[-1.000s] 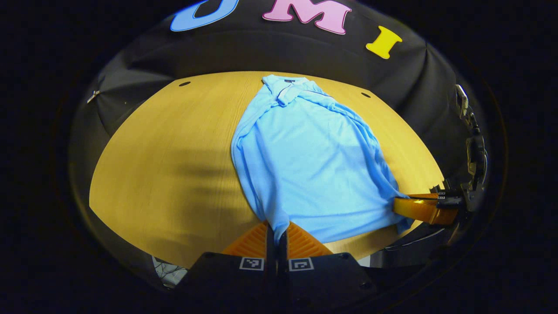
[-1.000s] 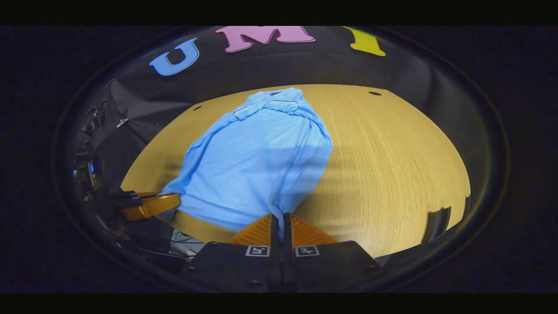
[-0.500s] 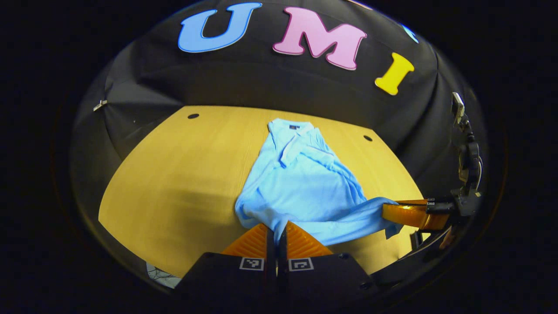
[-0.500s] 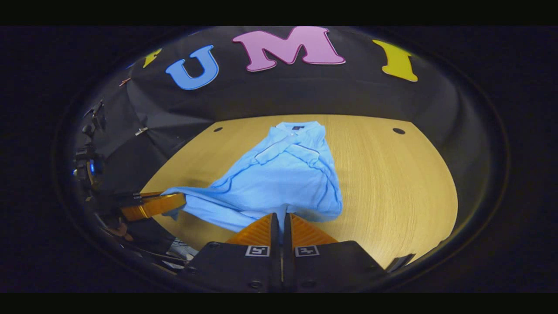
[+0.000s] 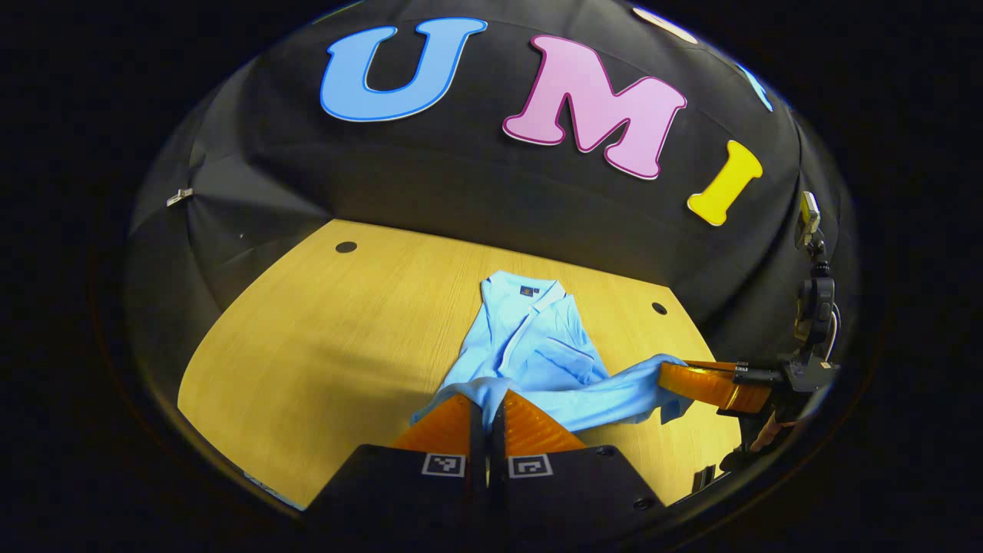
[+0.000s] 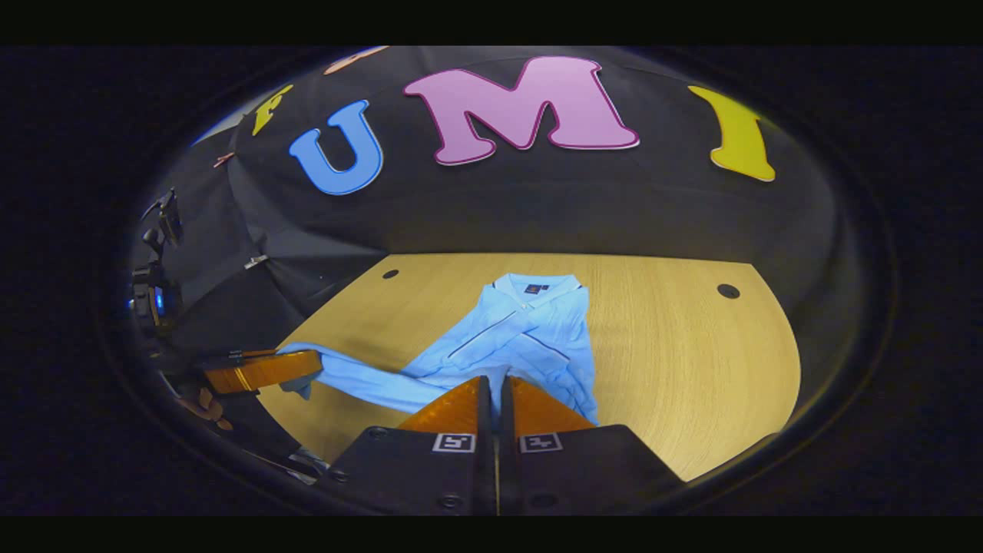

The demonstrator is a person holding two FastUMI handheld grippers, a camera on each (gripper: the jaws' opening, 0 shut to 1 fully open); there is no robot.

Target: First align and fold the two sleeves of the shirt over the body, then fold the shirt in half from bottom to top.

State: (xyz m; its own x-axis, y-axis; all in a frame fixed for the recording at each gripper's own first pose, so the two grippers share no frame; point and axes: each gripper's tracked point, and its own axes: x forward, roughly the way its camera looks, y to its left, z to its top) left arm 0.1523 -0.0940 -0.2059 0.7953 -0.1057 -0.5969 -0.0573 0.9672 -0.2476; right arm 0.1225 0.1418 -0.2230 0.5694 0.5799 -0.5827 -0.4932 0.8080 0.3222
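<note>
A light blue polo shirt (image 5: 537,346) lies on the wooden table (image 5: 322,338), collar at the far end, both sleeves crossed over the body (image 6: 530,338). Its bottom hem is lifted off the table and stretched between my two grippers. My left gripper (image 5: 488,399) is shut on the hem's left corner. My right gripper (image 6: 496,384) is shut on the right corner. In the left gripper view the right gripper (image 5: 676,380) shows at the far right with cloth in it; in the right gripper view the left gripper (image 6: 299,367) shows at the far left.
The black booth wall (image 5: 461,192) rises close behind the table's far edge. Two small dark holes (image 6: 727,291) mark the tabletop near the back. Bare wood lies on both sides of the shirt. A camera rig (image 6: 153,261) stands by the wall at the left.
Both grippers have lifted the shirt's hem off the table and carried it forward toward the collar. The visible stretch of flat shirt has grown shorter.
</note>
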